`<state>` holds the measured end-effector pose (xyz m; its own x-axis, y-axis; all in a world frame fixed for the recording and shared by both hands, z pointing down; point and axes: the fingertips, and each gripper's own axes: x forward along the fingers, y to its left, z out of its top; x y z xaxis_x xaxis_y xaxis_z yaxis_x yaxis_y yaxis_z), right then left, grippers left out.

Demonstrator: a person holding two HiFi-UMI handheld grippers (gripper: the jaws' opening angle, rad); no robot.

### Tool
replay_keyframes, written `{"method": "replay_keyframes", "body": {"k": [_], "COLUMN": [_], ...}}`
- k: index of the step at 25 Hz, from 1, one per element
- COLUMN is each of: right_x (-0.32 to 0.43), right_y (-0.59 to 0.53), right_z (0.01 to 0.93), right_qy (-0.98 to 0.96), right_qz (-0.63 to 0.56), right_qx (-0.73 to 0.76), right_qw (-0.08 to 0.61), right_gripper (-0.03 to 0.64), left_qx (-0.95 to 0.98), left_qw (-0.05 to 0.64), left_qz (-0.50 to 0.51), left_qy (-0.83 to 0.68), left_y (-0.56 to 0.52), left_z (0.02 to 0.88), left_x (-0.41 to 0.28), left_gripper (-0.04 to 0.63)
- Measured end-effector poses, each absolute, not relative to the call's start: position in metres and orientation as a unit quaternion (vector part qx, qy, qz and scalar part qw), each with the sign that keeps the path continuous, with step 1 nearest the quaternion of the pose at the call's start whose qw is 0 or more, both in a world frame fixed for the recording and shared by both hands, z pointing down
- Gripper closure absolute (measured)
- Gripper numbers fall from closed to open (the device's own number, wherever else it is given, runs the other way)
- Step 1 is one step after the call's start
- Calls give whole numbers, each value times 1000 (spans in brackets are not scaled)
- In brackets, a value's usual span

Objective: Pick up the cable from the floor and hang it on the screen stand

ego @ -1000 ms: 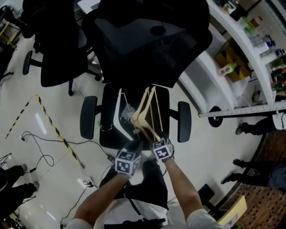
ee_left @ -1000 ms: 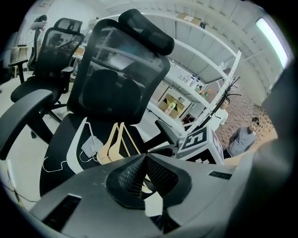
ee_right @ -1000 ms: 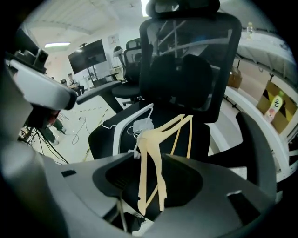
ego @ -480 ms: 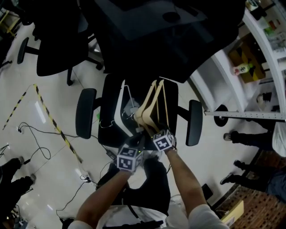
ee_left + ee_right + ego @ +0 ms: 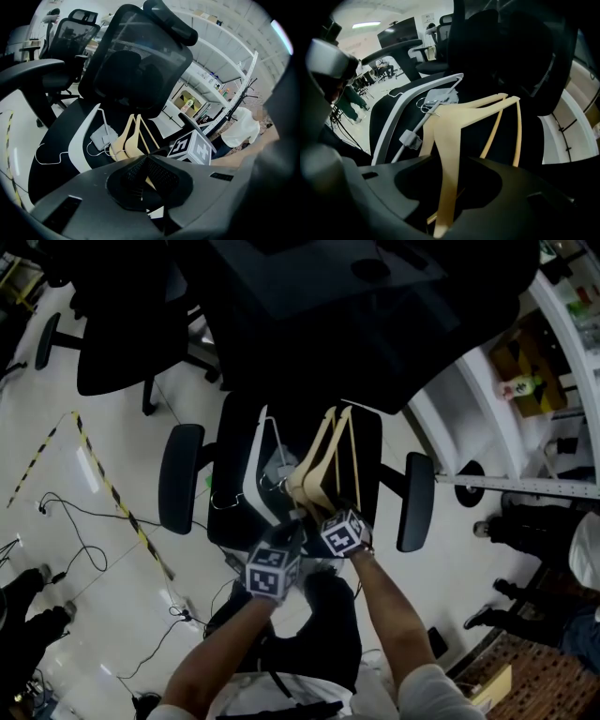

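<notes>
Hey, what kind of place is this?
Probably an office or lab workspace: black mesh office chairs, white shelving holding bottles and boxes, and loose cables beside striped tape on a glossy floor.

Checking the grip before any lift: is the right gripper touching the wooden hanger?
Cannot tell. In the right gripper view the wooden hanger runs between the right gripper's jaws, which have just been closing, but shadow hides any contact.
</notes>
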<state>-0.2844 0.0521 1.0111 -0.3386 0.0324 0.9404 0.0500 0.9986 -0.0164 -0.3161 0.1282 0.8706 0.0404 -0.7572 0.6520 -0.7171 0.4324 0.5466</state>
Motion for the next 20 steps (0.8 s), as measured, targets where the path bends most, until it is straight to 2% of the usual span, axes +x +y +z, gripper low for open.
{"method": "replay_keyframes", "body": {"k": [3,8,14,20], "right_x": [-283,-280,-284,-291], "right_y": [49,54,60,71], "right_z": [1014,1004,966,915], "right_qy": [-816,-818,-845,-867], "right_qz": [-11,1,30,128], "right_qx": [-24,-30,-25,-18], "right_qw": [577,575,534,481], "right_gripper": [460,471,474,476], "left_qx": [528,524,525,529], "left_qw": [484,485,476,463], "left_qz": [-19,-17,-17,-24], "left_qy": [-698,-700,-706,-710], "left_y": [129,132,133,138], "left_z": [871,867,847,810], "left_x": [-320,-325,-328,-327], "left_gripper": [608,609,607,607]}}
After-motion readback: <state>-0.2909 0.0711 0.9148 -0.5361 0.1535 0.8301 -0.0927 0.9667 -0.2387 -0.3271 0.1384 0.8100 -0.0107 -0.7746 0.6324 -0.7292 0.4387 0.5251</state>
